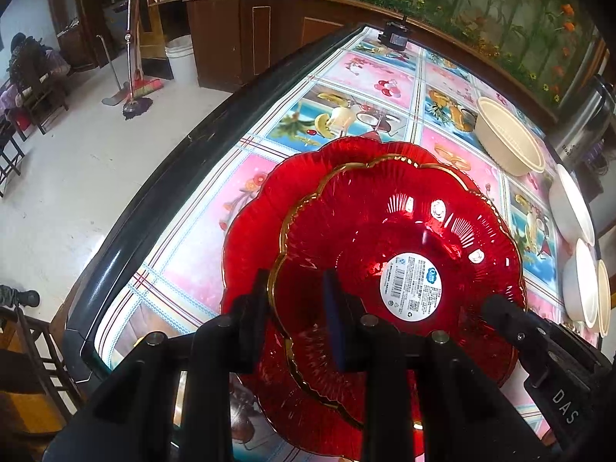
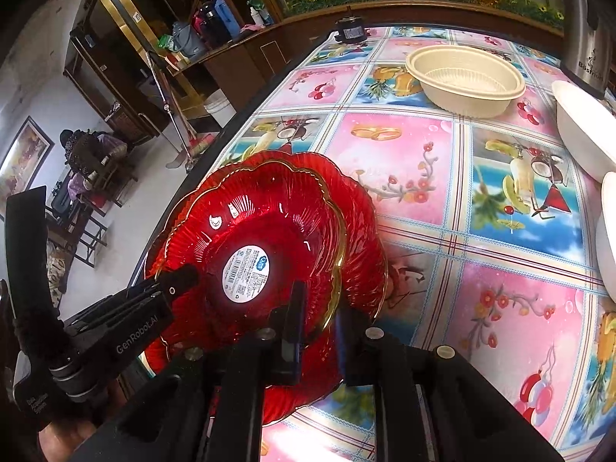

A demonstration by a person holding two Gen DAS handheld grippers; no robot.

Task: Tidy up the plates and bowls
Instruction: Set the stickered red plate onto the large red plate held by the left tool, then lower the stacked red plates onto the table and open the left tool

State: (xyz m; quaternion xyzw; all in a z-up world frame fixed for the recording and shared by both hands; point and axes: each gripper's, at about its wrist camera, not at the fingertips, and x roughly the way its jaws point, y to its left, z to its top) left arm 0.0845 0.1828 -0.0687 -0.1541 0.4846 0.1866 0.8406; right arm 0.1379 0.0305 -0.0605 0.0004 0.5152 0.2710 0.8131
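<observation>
A red scalloped glass plate with a gold rim (image 1: pixel 385 231) (image 2: pixel 261 223) and a white label lies on a larger red plate (image 1: pixel 261 211) (image 2: pixel 362 238) near the table's left edge. My left gripper (image 1: pixel 296 304) is shut on the near rim of the upper plate, the gold edge passing between its fingers; in the right wrist view its tip (image 2: pixel 181 277) rests on that rim. My right gripper (image 2: pixel 321 319) straddles the same plate's rim on the other side, with a narrow gap beside the gold edge. Its tip (image 1: pixel 500 308) also shows in the left wrist view.
A beige bowl (image 1: pixel 508 142) (image 2: pixel 466 77) stands farther back on the patterned tablecloth (image 2: pixel 500 308). White bowls (image 1: pixel 569 208) (image 2: pixel 585 131) line the right side beside a metal urn (image 2: pixel 589 30). The table's dark edge (image 1: pixel 154 211) runs close to the plates. A person sits far left.
</observation>
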